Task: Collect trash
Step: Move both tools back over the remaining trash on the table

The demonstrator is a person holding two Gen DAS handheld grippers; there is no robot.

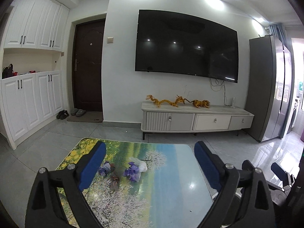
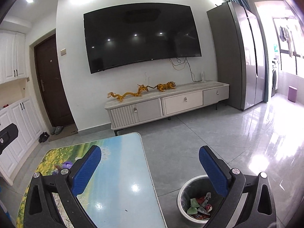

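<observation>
The remaining trash (image 1: 123,171) lies on the worktop (image 1: 171,180) just ahead of the spread, empty left gripper (image 1: 150,163), the nearer one (right gripper (image 2: 150,169), also spread, hangs beside the bin (image 2: 182,199)).

free: right tabletop (image 1: 171,186) | blocked: wrapper cluster (image 1: 121,171) left | bin (image 2: 182,195) beside table

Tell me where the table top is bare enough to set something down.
The table is bare across its blue right half, from the far edge to the near edge, and beside the bin on the floor. The crowded spot is left of centre: purple wrappers, a clear bag and a brown scrap cluster there.
</observation>
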